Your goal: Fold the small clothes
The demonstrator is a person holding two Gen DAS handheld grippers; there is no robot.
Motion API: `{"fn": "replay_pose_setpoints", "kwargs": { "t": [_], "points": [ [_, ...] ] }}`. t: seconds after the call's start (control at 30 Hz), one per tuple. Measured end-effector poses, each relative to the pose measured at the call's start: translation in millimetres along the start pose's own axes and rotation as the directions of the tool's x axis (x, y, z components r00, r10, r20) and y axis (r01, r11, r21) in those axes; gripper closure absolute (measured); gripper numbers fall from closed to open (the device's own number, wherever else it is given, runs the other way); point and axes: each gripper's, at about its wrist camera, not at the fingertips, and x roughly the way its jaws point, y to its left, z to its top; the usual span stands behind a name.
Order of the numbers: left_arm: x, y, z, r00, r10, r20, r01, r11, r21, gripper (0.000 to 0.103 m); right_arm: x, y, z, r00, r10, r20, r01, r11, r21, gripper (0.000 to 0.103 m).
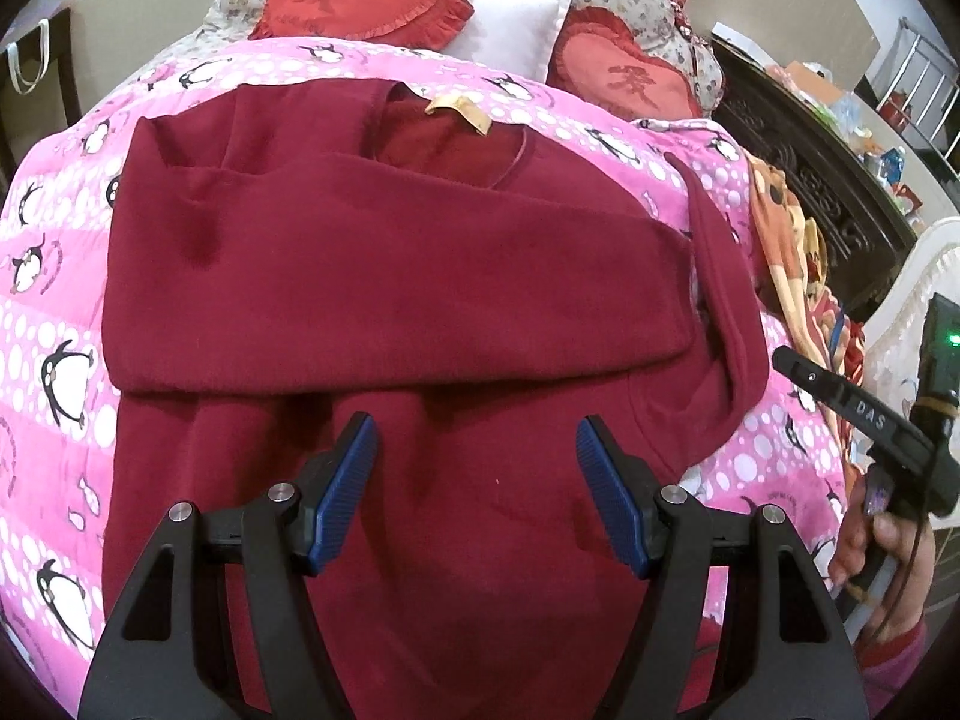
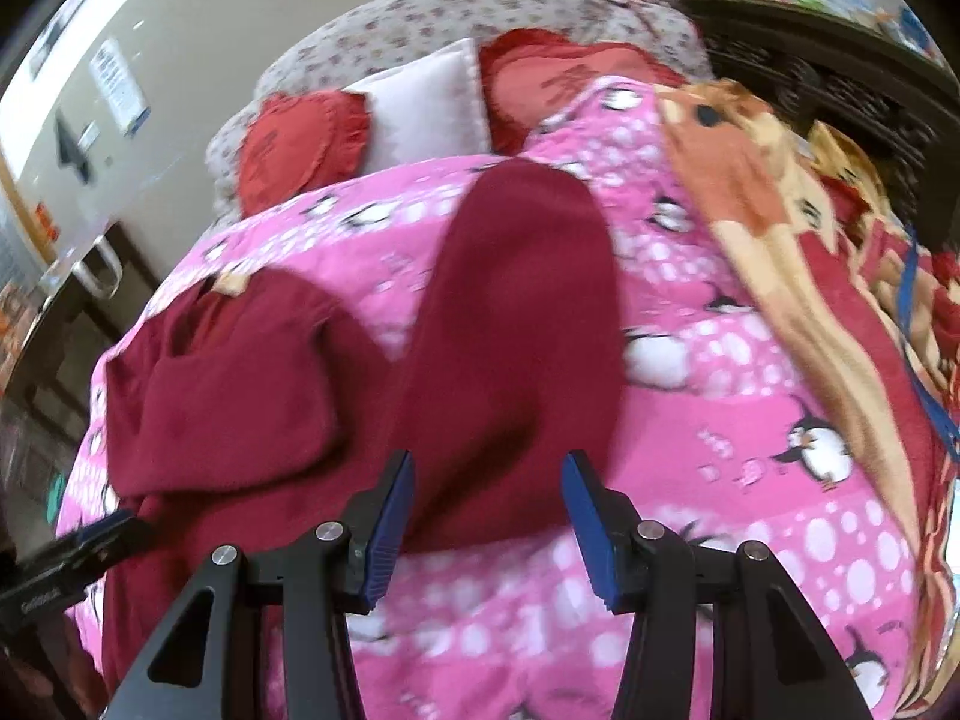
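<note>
Left wrist view: maroon sweater (image 1: 384, 276) lies flat on the pink penguin quilt (image 1: 54, 300), one sleeve already folded across. Left gripper (image 1: 477, 480) hovers wide and empty, probably waiting. Right gripper (image 2: 487, 501), half-open and empty, lines up on the far sleeve (image 2: 522, 276).

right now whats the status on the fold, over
Left tongs open, empty over maroon sweater. Right tongs open, empty. One sleeve folded across, other sleeve still out. Nothing in the way.
</note>
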Motion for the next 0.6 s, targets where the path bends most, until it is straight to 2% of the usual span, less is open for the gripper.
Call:
{"fn": "replay_pose_setpoints", "kwargs": {
  "t": [0.17, 0.37, 0.43, 0.6],
  "points": [
    [1, 3, 8, 1.000, -0.012, 0.016, 0.012, 1.000, -0.012, 0.034, 3, -20, 18, 1.000, 0.004, 0.007, -0.004, 0.998, 0.069, 0.054],
    [2, 8, 10, 1.000, -0.022, 0.016, 0.023, 0.999, -0.028, 0.034, 14, 9, 47, 0.999, 0.021, 0.031, -0.021, 1.000, 0.006, 0.052],
    [2, 11, 9, 1.000, -0.020, 0.013, 0.020, 0.999, -0.026, 0.034, 27, 19, 61, 0.999, 0.021, 0.034, -0.021, 1.000, -0.006, 0.044],
    [-3, 20, 10, 1.000, 0.001, 0.027, -0.001, 1.000, -0.024, 0.034, 65, 32, 93, 1.000, -0.010, 0.025, 0.010, 1.000, 0.008, 0.043]
  ]
}}
